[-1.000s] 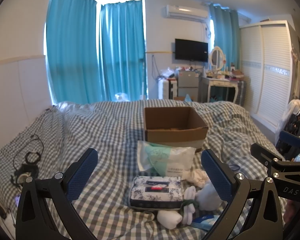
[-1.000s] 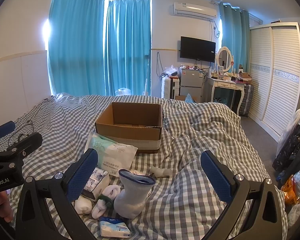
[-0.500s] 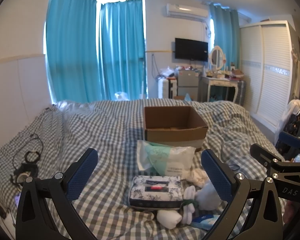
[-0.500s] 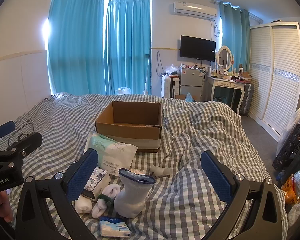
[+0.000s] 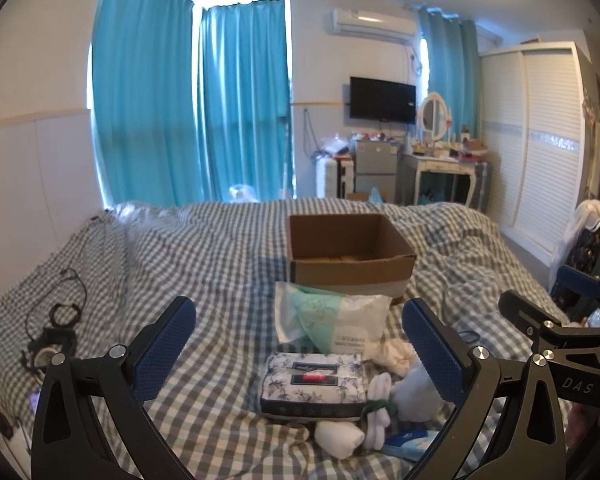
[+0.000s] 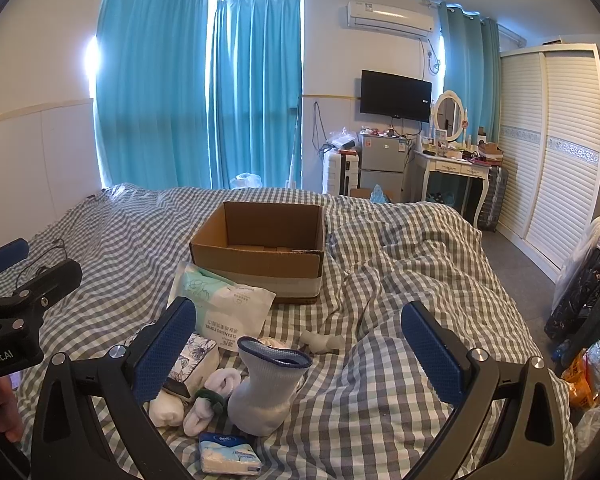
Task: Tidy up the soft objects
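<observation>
Side-by-side wrist views over bed (image 5: 204, 256)

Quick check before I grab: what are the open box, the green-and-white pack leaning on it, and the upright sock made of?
Box: plain brown corrugated cardboard, matte, with a ragged torn top edge.
Green-and-white pack: looks like thin glossy plastic film; it wrinkles and catches light.
Upright sock: soft white knit fabric with a blue-trimmed ribbed cuff, standing open.

Box (image 6: 260, 256) mouth unobstructed; towel pack (image 6: 220, 304) fronting it.
</observation>
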`<state>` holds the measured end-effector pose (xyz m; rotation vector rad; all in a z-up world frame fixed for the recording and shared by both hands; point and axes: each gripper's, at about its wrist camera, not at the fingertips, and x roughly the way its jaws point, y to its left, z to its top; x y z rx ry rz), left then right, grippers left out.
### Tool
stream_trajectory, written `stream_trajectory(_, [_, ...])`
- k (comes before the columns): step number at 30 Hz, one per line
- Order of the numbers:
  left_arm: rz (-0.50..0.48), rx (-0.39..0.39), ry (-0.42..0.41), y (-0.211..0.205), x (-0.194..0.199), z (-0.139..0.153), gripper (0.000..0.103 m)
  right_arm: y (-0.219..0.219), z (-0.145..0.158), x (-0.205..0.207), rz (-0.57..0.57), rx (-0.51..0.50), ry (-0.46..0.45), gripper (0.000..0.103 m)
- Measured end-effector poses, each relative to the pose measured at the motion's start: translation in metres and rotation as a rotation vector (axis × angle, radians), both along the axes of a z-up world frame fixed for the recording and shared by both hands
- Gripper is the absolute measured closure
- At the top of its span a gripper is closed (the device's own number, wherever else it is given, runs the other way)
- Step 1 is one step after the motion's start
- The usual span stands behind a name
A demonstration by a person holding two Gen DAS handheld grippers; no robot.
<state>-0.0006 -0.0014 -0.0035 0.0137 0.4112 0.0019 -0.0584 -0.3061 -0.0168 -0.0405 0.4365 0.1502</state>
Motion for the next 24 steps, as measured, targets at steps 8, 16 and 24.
stream_trajectory(8, [-0.001, -0.001, 0.000, 0.0002, 0.0001, 0.0005, 0.000, 0.0010, -0.0004, 0.0004, 0.000, 0.000, 0.001, 0.000])
stream_trajectory(16, [-0.002, -0.002, -0.001, 0.0006, -0.0001, 0.0012, 0.000, 0.0016, 0.0052, -0.0010, -0.001, -0.003, 0.001, 0.000])
stream_trajectory(24, [0.000, -0.016, -0.011, 0.0052, -0.0005, 0.0011, 0.000, 0.0038, -0.0005, -0.0048, -0.003, -0.006, 0.000, 0.000])
